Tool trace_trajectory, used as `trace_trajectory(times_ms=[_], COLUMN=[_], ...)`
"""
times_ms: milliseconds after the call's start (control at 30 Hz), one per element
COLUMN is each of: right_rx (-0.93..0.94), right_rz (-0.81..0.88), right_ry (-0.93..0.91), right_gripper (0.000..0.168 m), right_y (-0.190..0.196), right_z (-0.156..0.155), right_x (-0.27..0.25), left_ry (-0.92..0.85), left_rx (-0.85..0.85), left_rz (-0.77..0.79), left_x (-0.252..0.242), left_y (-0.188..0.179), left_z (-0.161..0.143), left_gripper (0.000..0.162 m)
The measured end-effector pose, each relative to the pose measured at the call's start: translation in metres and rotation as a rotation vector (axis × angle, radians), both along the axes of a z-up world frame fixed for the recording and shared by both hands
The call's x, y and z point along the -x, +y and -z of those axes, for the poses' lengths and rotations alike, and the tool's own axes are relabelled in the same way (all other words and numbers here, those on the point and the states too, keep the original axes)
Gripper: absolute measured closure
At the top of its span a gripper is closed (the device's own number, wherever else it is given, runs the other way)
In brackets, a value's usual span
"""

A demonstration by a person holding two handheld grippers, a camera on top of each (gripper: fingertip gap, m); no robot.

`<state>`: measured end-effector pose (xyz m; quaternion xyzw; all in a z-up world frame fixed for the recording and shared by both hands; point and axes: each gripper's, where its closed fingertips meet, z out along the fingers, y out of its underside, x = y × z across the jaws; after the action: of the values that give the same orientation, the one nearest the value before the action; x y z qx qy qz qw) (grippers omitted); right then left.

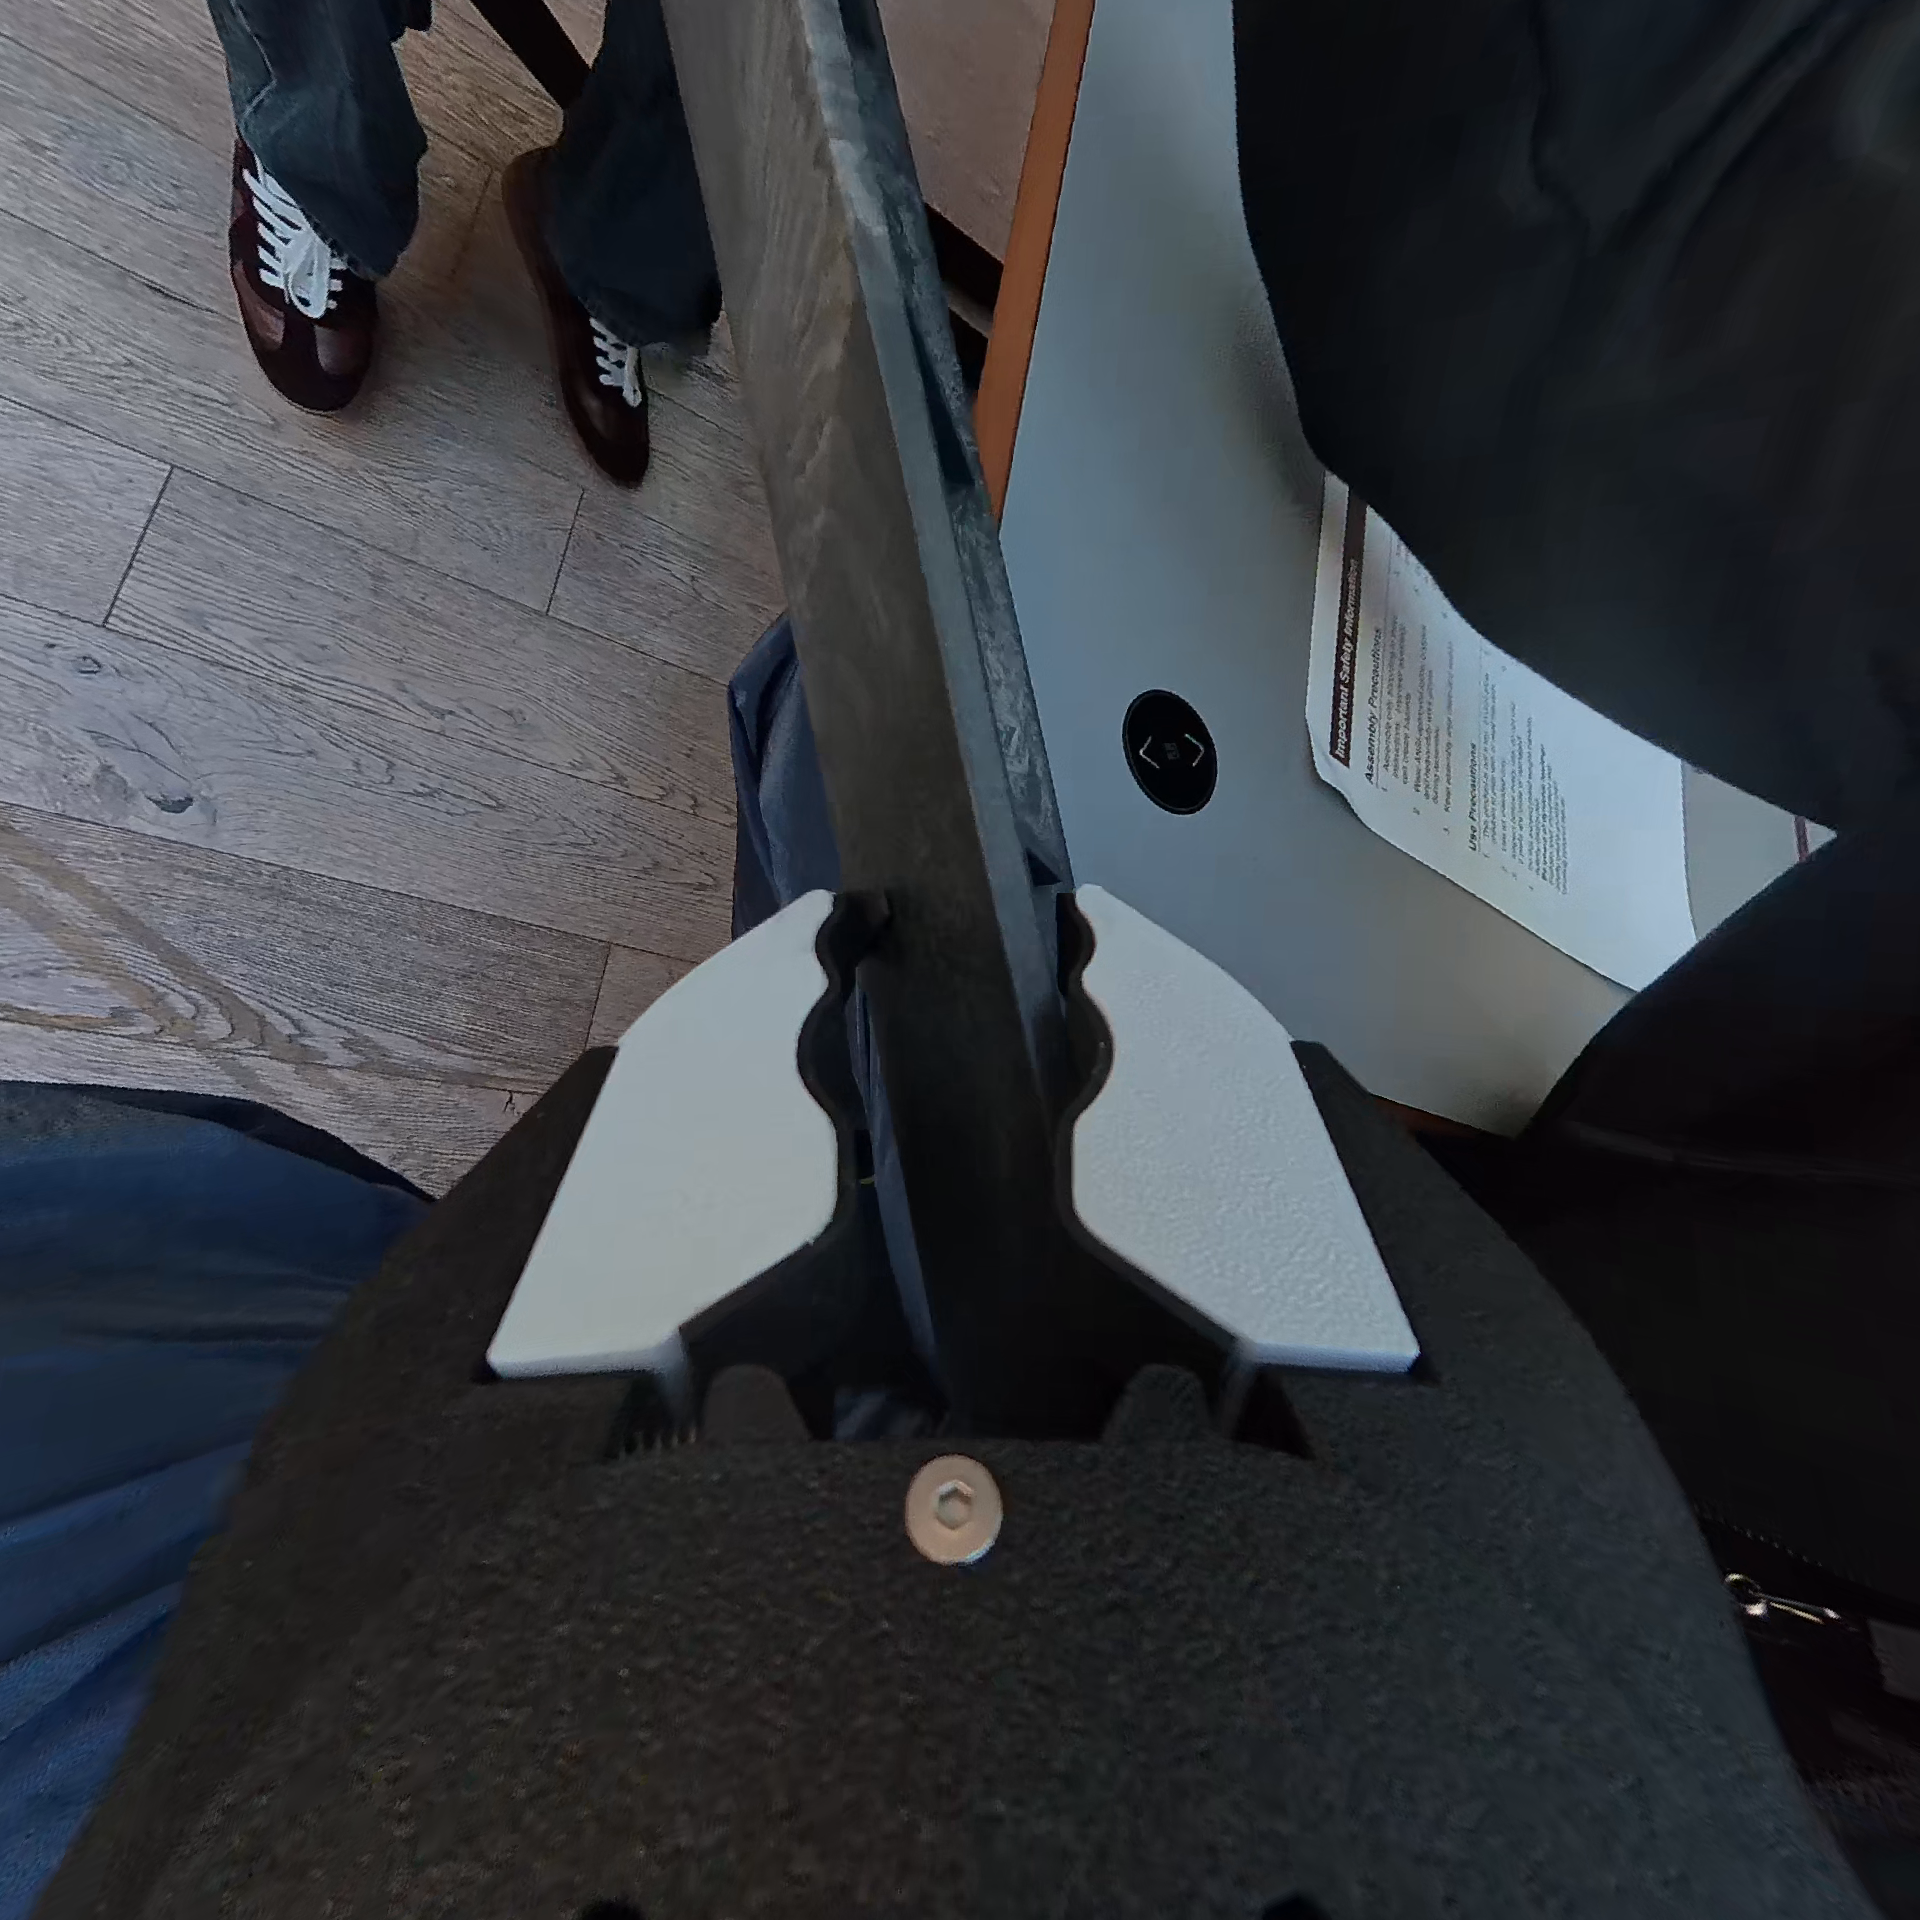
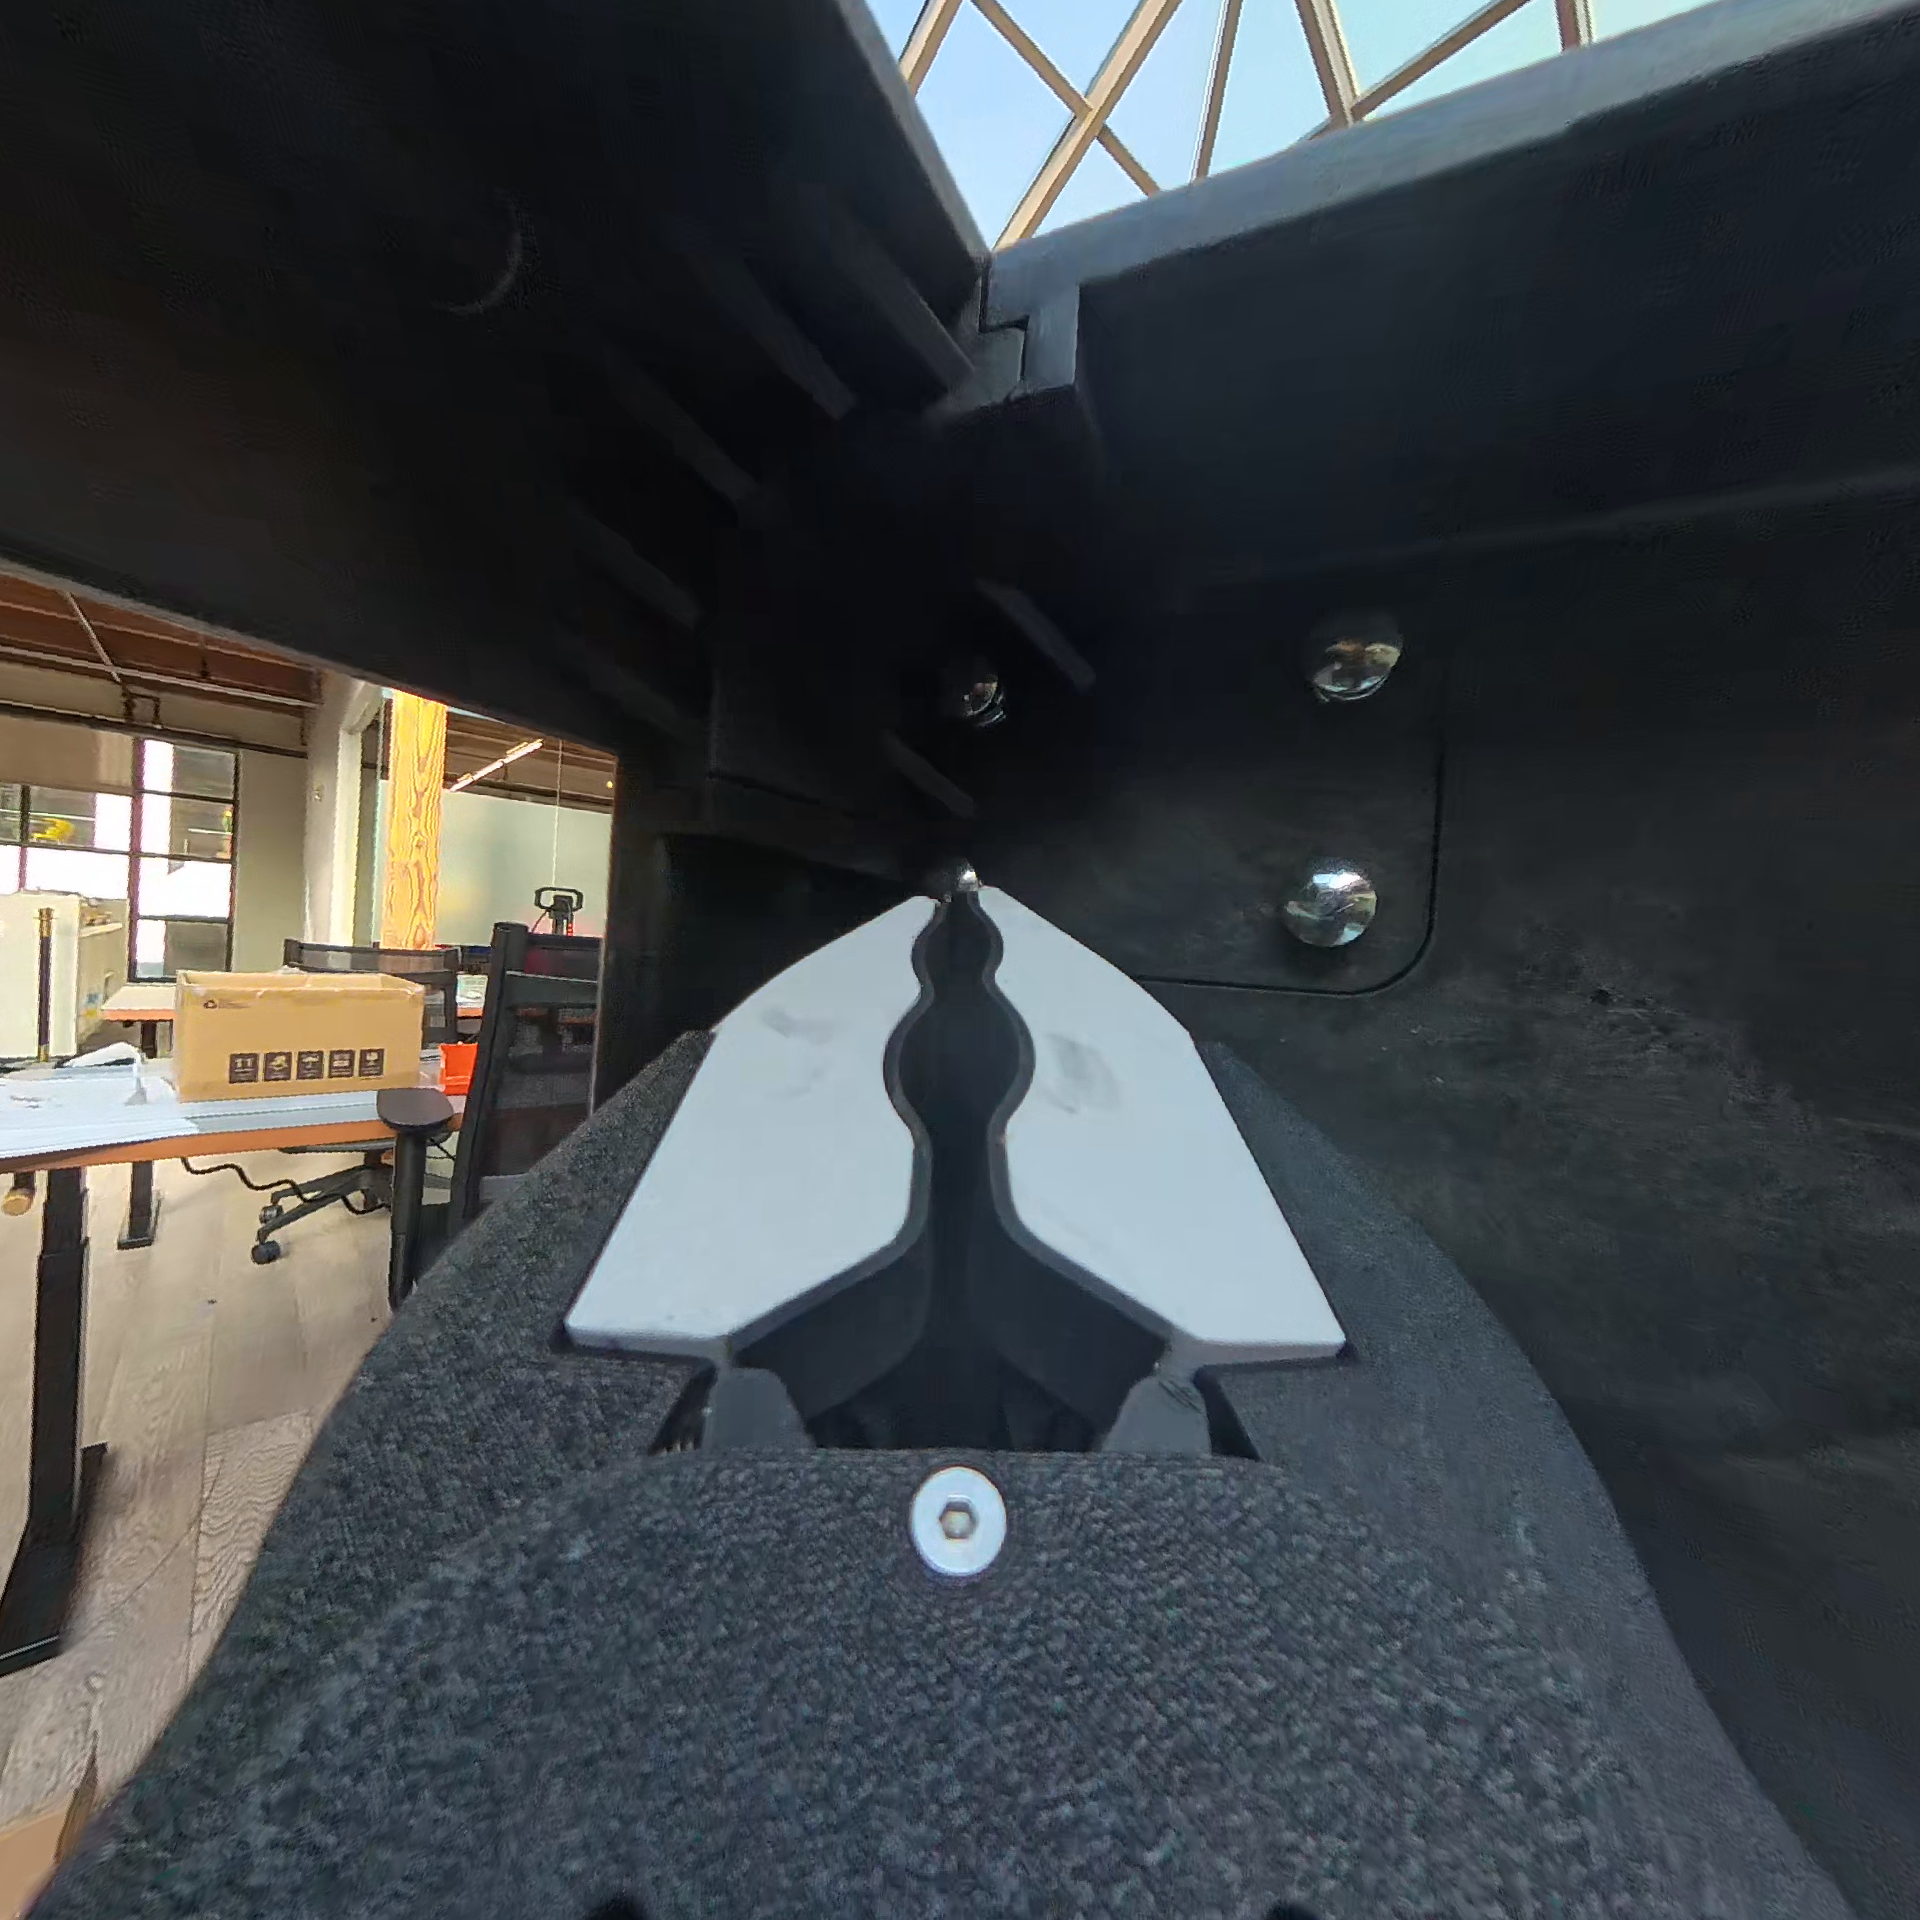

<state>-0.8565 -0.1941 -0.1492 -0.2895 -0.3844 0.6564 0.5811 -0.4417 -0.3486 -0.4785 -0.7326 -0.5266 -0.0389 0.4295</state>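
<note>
Pinching a dark panel (image 1: 894,623) edge-on, the left tongs (image 1: 961,914) could let it tip toward the bench (image 1: 1143,520). The right tongs (image 2: 961,904), pressed together on a small screw head (image 2: 956,876), may slip off.

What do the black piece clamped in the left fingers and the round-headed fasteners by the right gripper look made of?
Black piece: looks like moulded plastic, matte, with grey scuffs along its edge; the plastic is a guess.
Round-headed fasteners: polished metal, probably steel, since their domes mirror the room. They sit in a dark, grainy panel that looks like textured plastic.
</note>
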Motion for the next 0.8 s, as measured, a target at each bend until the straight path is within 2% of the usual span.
trace_trajectory(times_ms=[267, 500, 800], right_rx=[-0.064, 0.023, 0.029], right_rz=[0.023, 0.076, 0.119], right_ry=[0.074, 0.159, 0.134], right_gripper=[0.168, 0.168, 0.168], right_y=[0.003, 0.041, 0.06], right_z=[-0.011, -0.027, -0.037], right_x=[0.003, -0.012, -0.014], left_ry=[-0.015, -0.026, -0.023], left_rx=[0.0, -0.013, -0.005], left_rz=[-0.005, -0.006, -0.007], left_x=[0.0, 0.001, 0.001], left_y=[0.0, 0.0, 0.0], left_z=[0.001, 0.002, 0.002], left_gripper=[0.124, 0.123, 0.124])
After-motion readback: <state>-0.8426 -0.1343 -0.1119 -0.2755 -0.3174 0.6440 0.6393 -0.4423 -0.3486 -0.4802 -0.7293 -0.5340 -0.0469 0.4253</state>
